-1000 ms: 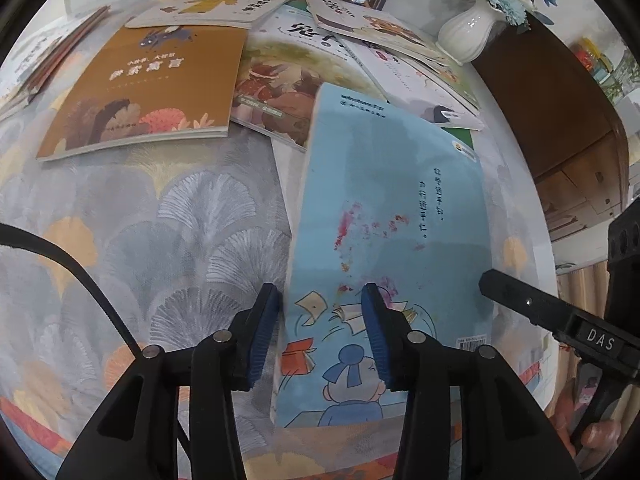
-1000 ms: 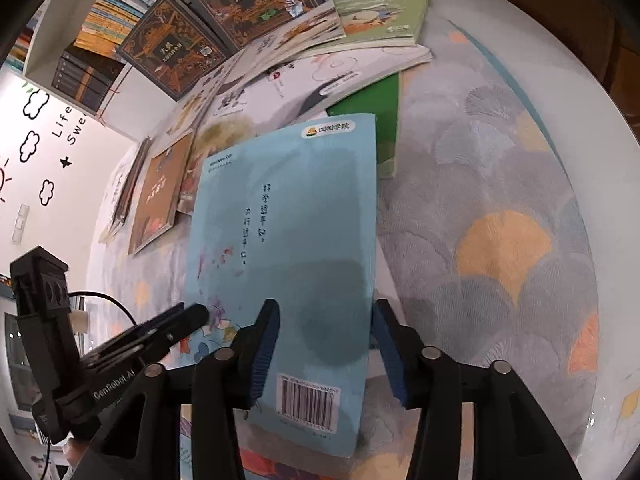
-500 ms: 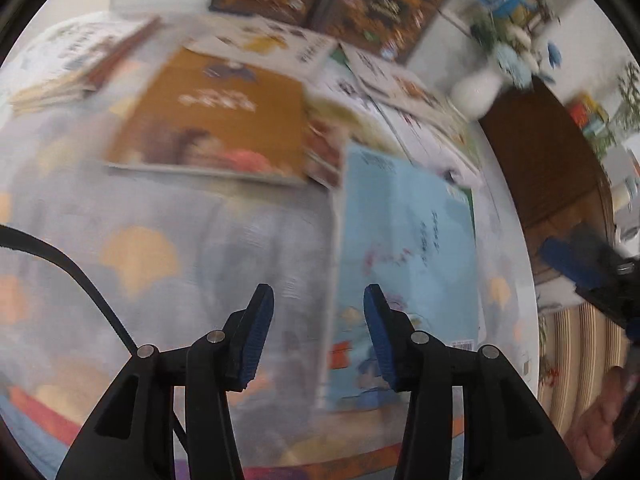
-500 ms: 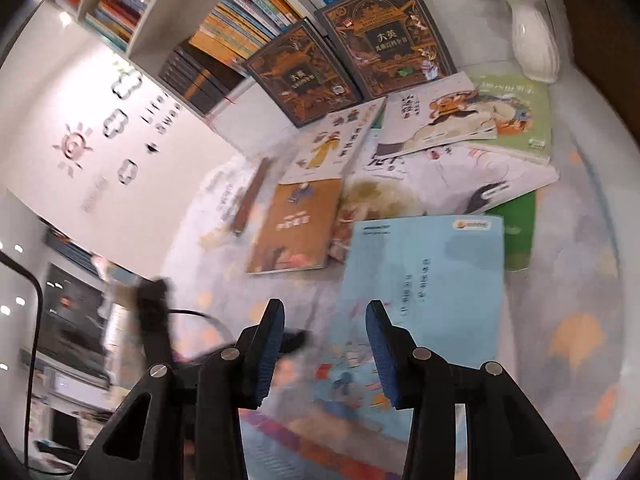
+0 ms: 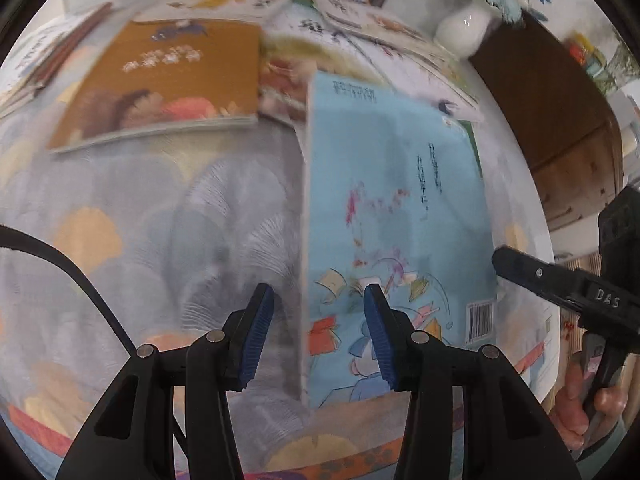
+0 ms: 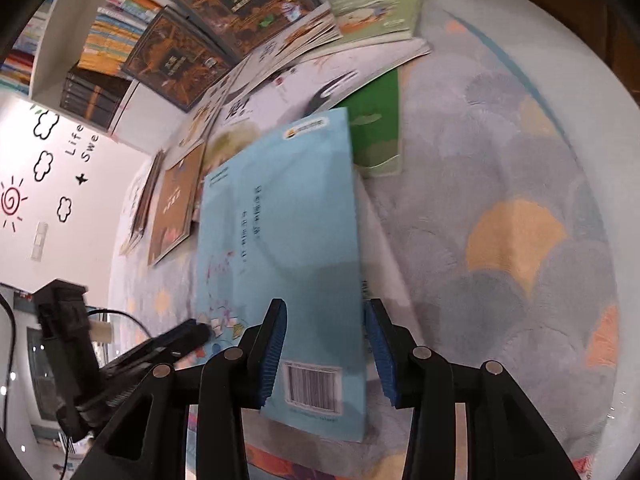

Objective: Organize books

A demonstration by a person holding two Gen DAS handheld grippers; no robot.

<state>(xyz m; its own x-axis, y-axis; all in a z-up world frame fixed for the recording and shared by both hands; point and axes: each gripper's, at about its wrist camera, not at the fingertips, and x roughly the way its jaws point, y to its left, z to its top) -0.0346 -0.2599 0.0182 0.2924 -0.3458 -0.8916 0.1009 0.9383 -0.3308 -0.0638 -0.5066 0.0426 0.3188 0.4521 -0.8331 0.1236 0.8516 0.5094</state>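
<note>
A light blue picture book lies flat on the patterned rug, back cover up with its barcode toward me. My left gripper hovers over the book's left edge, jaws apart, with the edge between the blue pads and neither pad pressing on it. My right gripper straddles the same blue book at its right edge near the barcode, also open and not clamping. A brown-covered book lies further back to the left. Several more picture books are spread overlapping behind the blue one.
A white vase with flowers and a wooden cabinet stand at the back right. Two dark ornate books lean against a bookshelf. A green book pokes out beneath the pile. A hand grips the right tool.
Half a second ago both grippers were pulled back from the blue book; now both are down close over its edges again. The right jaws stand narrower than a second ago.
</note>
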